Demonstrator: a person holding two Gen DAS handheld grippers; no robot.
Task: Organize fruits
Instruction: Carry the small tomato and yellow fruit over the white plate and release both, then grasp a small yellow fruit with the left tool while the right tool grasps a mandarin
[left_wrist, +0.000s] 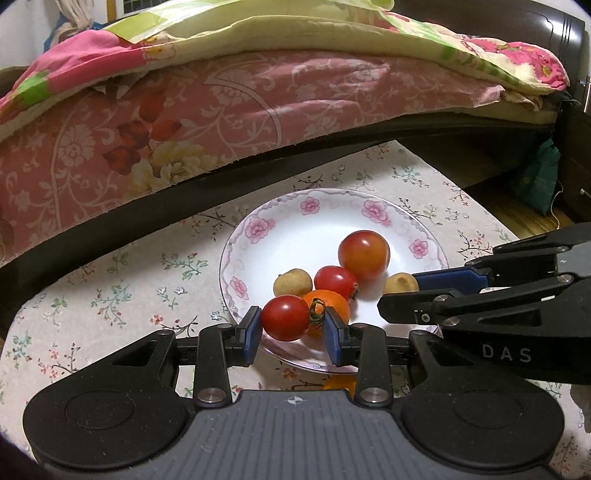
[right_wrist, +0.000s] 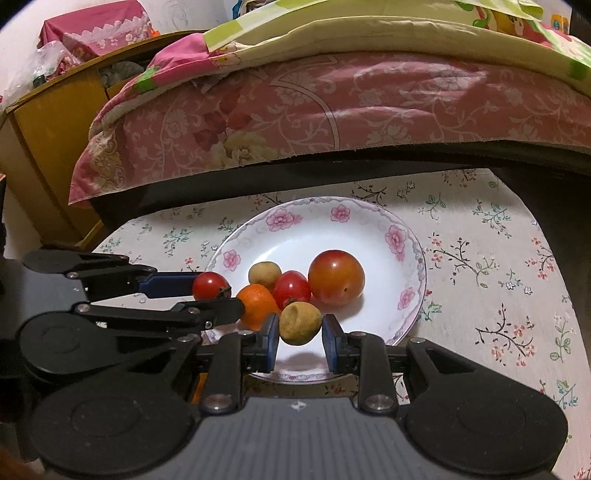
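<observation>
A white plate with pink flowers (left_wrist: 258, 225) (right_wrist: 369, 221) sits on the floral tablecloth. It holds a large red-orange tomato (left_wrist: 364, 254) (right_wrist: 336, 277), a small red tomato (left_wrist: 335, 279) (right_wrist: 291, 288), an orange fruit (left_wrist: 332, 304) (right_wrist: 256, 304) and a tan longan (left_wrist: 291, 284) (right_wrist: 264, 272). My left gripper (left_wrist: 292, 326) (right_wrist: 221, 295) has a red cherry tomato (left_wrist: 285, 317) (right_wrist: 210, 285) between its pads over the plate's near rim. My right gripper (right_wrist: 300, 338) (left_wrist: 400, 295) has a second tan longan (right_wrist: 300, 323) (left_wrist: 400, 283) between its pads; a small gap shows at the right pad.
A bed with a pink floral sheet (left_wrist: 221, 110) and a quilt (left_wrist: 332, 33) stands close behind the table. A wooden cabinet (right_wrist: 44, 140) stands at the left. A green bag (left_wrist: 539, 181) lies on the floor at the right. An orange object (left_wrist: 340, 384) shows under my left gripper.
</observation>
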